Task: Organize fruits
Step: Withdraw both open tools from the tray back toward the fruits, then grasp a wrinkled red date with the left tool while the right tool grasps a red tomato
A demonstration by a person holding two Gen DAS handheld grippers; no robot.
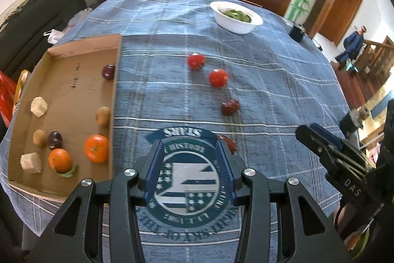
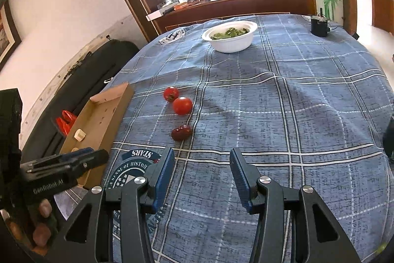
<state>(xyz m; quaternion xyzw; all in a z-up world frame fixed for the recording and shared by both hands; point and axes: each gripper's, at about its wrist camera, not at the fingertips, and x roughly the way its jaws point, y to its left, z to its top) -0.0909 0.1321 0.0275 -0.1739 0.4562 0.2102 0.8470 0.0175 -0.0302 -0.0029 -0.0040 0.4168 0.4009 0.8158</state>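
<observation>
A cardboard tray (image 1: 73, 90) lies at the table's left and holds two oranges (image 1: 96, 148), kiwis (image 1: 103, 116), dark plums (image 1: 108, 72) and pale chunks (image 1: 39, 106). Two red tomatoes (image 1: 218, 77) (image 2: 182, 105) and a dark red wrinkled fruit (image 1: 229, 107) (image 2: 181, 132) lie loose on the blue plaid cloth. A small red piece (image 1: 230, 142) lies by my left gripper's right finger. My left gripper (image 1: 189, 152) is open and empty over the cloth's round emblem. My right gripper (image 2: 202, 162) is open and empty, just short of the dark fruit; the left wrist view shows it at the right (image 1: 320, 142).
A white bowl of greens (image 1: 236, 16) (image 2: 230, 37) stands at the far side. A small black device (image 1: 296, 32) (image 2: 319, 25) sits near the far right edge. A dark sofa (image 2: 93, 73) runs along the left of the table. A cluttered counter stands behind.
</observation>
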